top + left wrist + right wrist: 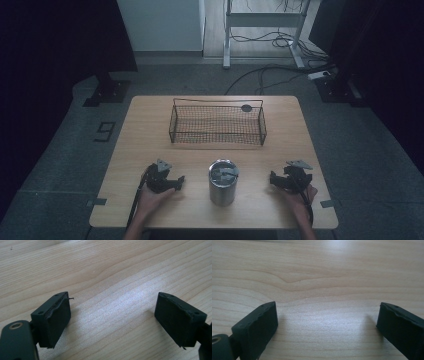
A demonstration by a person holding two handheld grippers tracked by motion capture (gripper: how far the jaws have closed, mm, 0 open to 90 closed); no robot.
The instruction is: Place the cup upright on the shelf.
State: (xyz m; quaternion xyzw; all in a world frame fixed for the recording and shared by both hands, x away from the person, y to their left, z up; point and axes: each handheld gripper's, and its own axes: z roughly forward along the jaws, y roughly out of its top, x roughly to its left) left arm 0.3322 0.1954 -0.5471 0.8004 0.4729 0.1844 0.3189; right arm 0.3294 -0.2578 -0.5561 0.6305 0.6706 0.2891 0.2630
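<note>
High view overhead facing forward-down, both gripper views close above shared table (150, 145)

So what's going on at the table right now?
Nothing is being handled yet. A person rests both claws on the table, one on each side of a metal cup near the front edge. The left claw and right claw are both open and empty, jaws wide apart over bare wood. A wire basket sits toward the far edge, with a small dark disc at its far right corner.

steel cup (222, 184) standing upright, table front-centre | wire basket (218, 124) sitting behind it, well apart, apparently empty
</note>
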